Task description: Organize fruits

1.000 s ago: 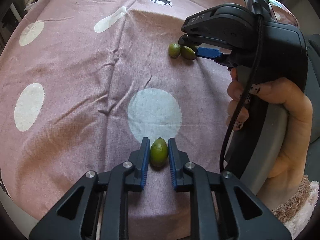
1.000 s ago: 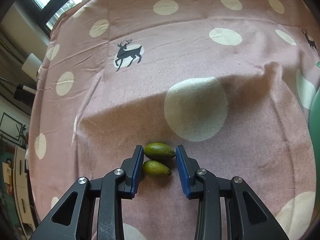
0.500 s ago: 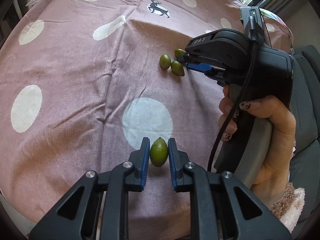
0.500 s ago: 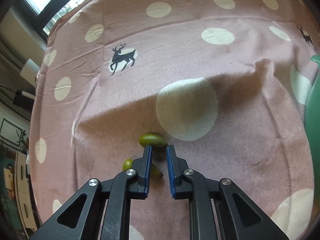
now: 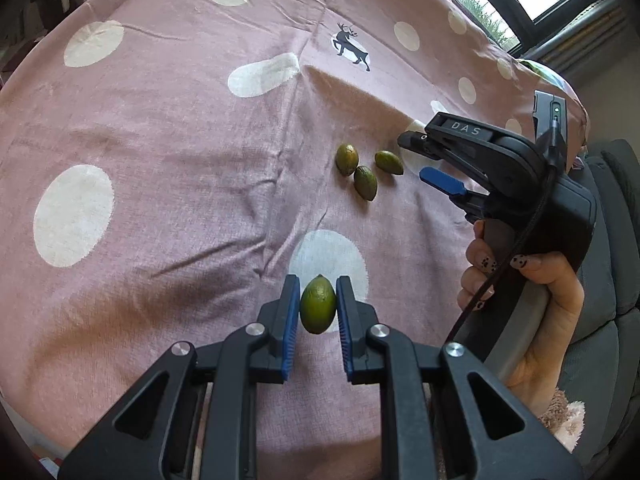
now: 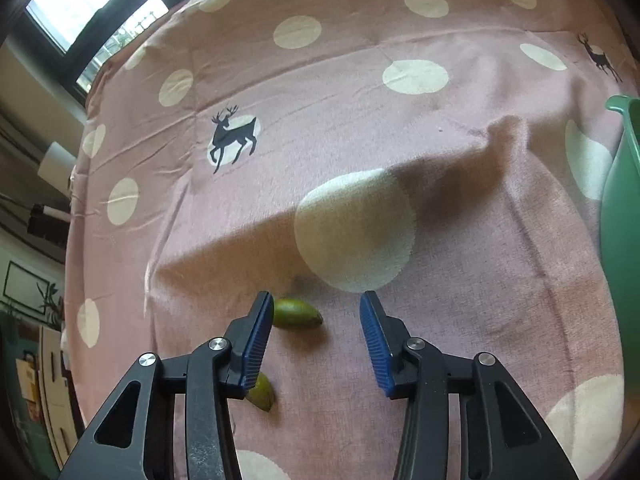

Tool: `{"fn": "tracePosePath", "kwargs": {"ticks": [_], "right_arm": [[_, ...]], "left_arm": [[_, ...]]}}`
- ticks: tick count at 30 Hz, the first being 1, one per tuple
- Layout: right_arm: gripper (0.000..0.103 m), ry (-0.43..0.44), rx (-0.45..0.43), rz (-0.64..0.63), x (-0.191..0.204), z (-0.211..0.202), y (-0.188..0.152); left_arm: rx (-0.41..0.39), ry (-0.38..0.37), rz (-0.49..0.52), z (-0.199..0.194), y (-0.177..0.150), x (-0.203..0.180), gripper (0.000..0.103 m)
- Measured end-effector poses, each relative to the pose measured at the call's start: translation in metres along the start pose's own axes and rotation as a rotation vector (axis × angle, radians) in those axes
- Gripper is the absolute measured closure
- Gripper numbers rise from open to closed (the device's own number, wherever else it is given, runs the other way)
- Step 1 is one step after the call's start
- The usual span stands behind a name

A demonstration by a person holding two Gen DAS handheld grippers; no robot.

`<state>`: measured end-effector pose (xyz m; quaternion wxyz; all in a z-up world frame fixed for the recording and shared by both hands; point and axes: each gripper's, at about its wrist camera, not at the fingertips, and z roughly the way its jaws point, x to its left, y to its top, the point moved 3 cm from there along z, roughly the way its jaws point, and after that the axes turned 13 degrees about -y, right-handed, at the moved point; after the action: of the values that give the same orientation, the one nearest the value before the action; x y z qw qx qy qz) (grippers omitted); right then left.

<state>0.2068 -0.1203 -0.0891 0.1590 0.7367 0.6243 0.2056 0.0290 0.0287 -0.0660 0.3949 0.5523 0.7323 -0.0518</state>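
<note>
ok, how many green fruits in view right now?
4. One fruit clamped in the left gripper; three loose on the tablecloth near the open right gripper.

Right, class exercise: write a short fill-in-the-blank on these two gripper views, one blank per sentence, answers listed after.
1. The left gripper is shut on one green ____.
2. ____ loose fruits lie together on the tablecloth beyond it.
3. The right gripper has its jaws ____.
4. The animal printed on the cloth is a ____.

Answers: fruit; three; open; deer
</note>
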Motion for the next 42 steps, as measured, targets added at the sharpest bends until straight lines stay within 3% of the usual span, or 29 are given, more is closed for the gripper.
{"fn": "tracePosePath", "kwargs": {"ticks": [5,11,18,21,26,29,33,35,42], "right_arm": [[0.058,0.018,0.022,-0.055,0.014,0.007,-0.004],[0.058,-0.092,0.032,-0.134,0.026,0.004,-0.017],[0.058,-0.115,0.031,-0.201,0.031,0.001,-0.027],[0.058,-0.137,0.004,-0.202,0.033,0.003,-0.026],[0.058,-0.093,0.001,-0.136,0.027,0.006,-0.018],[0.072,-0.092,-0.012,-0.130,0.027,0.008,-0.017],[0.073,-0.102,-0.013,-0.156,0.031,0.006,-0.020],[0.083,-0.110,-0.007,-0.171,0.033,0.005,-0.024],[0.083,-0.094,0.022,-0.180,0.032,0.004,-0.027]], "left_arm": [[-0.004,-0.010,0.003,-0.001,0.001,-0.001,0.085],[-0.008,-0.002,-0.007,0.000,0.002,0.003,0.085],[-0.012,-0.011,-0.013,-0.001,0.002,0.002,0.085],[-0.012,-0.014,-0.007,-0.001,0.001,0.001,0.085],[-0.012,-0.014,-0.007,0.000,0.002,0.000,0.085],[-0.009,-0.012,-0.005,0.002,0.002,0.000,0.085],[-0.005,-0.008,0.000,0.004,0.003,-0.002,0.085],[-0.005,-0.006,0.003,0.004,0.003,-0.002,0.085],[-0.009,-0.009,0.010,0.004,0.003,-0.004,0.085]]}}
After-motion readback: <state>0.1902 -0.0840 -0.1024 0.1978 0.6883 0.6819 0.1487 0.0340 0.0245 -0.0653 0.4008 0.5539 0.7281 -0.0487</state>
